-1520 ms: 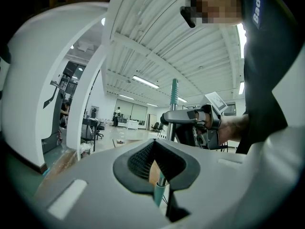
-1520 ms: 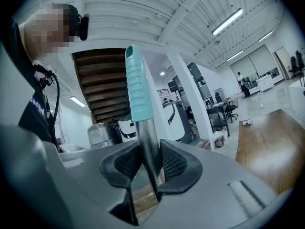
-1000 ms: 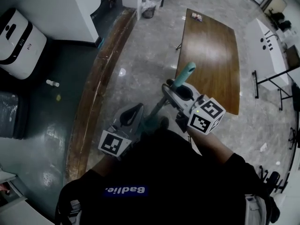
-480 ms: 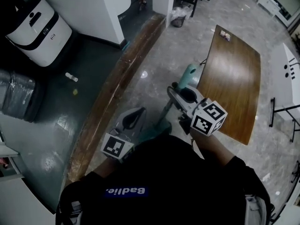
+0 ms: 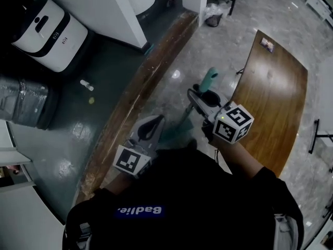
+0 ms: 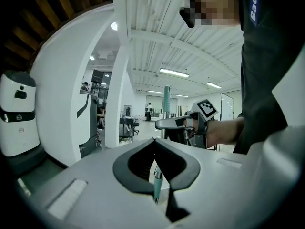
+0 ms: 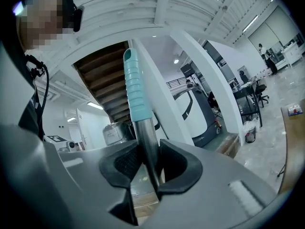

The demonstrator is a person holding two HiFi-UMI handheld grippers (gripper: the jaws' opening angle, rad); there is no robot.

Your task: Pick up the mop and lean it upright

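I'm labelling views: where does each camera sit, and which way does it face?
Head view: on the person's head, facing steeply down at the floor; shows the torso, left gripper and right gripper.
Left gripper view: on the left gripper, facing across the hall; shows its jaws and the right hand.
Right gripper view: on the right gripper, facing the white pillar; shows its jaws shut on the mop.
Shared: all three show the mop.

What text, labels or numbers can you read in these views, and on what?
"Badie": white on a blue patch on the person's black top, upside down in the head view.
White machine: marks too small to read.
Small card: too small to read.
Marker cubes: square patterns only, no words.
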